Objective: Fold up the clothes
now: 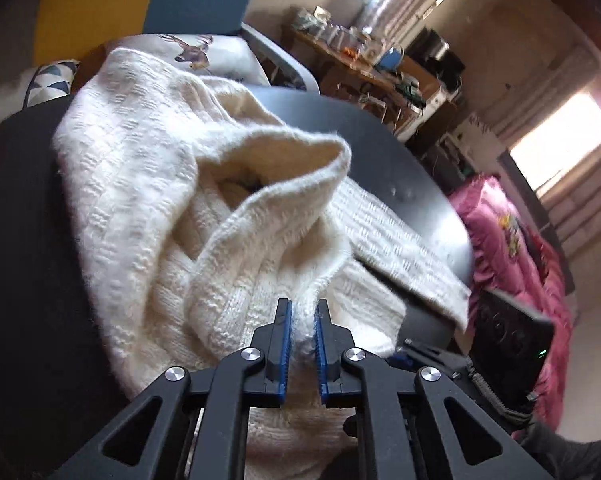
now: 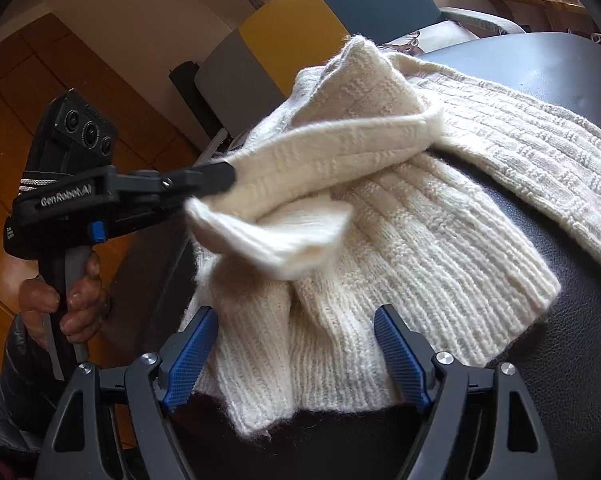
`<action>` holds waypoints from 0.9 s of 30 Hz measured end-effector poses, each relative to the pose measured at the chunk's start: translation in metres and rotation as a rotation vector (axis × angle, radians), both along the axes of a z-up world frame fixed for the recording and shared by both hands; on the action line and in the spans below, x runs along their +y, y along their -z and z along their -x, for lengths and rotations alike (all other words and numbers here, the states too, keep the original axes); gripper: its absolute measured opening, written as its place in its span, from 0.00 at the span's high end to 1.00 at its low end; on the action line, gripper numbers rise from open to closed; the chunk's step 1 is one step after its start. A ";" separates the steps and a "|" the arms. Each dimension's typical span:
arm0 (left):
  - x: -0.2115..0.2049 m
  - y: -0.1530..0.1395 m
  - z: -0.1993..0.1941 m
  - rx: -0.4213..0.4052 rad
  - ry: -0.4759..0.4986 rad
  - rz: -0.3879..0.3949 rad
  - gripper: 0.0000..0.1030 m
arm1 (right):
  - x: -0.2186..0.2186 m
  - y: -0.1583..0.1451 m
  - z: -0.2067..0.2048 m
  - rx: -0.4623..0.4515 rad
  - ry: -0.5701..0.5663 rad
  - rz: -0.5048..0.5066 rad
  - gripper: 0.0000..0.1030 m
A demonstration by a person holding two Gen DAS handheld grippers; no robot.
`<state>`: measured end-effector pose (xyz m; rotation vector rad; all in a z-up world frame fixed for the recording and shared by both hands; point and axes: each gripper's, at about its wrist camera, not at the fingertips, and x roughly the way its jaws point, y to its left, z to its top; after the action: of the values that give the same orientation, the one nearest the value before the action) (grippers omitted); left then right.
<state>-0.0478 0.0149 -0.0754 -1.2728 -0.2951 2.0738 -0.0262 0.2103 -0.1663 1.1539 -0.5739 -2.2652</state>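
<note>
A cream knit sweater lies bunched on the dark worktop, one fold lifted. The left gripper has its jaws pinched on that raised fold. The right gripper hovers at the near hem, jaws wide.

One cream knitted sweater, ribbed and basket-weave textured, fuzzy at the edges; I see it lying bunched on a dark surface. One ribbed cuff or hem section is lifted and folded over the body, forming an open loop. A flat ribbed hem edge lies nearest my right view.
</note>
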 end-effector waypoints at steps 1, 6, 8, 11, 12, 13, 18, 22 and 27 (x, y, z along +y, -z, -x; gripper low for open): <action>-0.012 -0.003 -0.003 0.007 -0.023 -0.009 0.92 | -0.001 0.000 0.001 0.001 -0.001 -0.006 0.20; -0.071 -0.018 -0.016 0.043 -0.137 -0.054 0.97 | -0.012 0.000 0.006 0.008 -0.017 -0.070 0.20; -0.094 -0.024 -0.021 0.058 -0.183 -0.072 0.97 | -0.017 0.000 0.008 0.009 -0.020 -0.091 0.20; -0.130 -0.033 -0.029 0.079 -0.252 -0.099 0.98 | -0.016 -0.001 0.008 -0.001 -0.017 -0.096 0.20; -0.142 -0.036 -0.032 0.087 -0.274 -0.108 0.97 | -0.015 -0.001 0.005 -0.004 -0.016 -0.094 0.20; -0.129 -0.039 -0.034 0.109 -0.232 -0.073 0.96 | -0.015 0.000 -0.008 -0.006 -0.012 -0.089 0.20; -0.026 -0.048 -0.046 0.243 0.081 0.176 0.48 | -0.011 0.007 0.049 -0.007 -0.014 -0.088 0.20; 0.042 -0.046 -0.049 0.308 0.285 0.335 0.47 | -0.007 -0.011 -0.013 0.001 -0.019 -0.095 0.20; 0.075 -0.024 -0.045 0.363 0.345 0.535 0.76 | -0.002 -0.017 -0.032 -0.002 -0.017 -0.078 0.20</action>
<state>-0.0028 0.0894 -0.0517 -1.0989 0.6361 2.0866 0.0060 0.2085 -0.1493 1.1937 -0.4782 -2.2908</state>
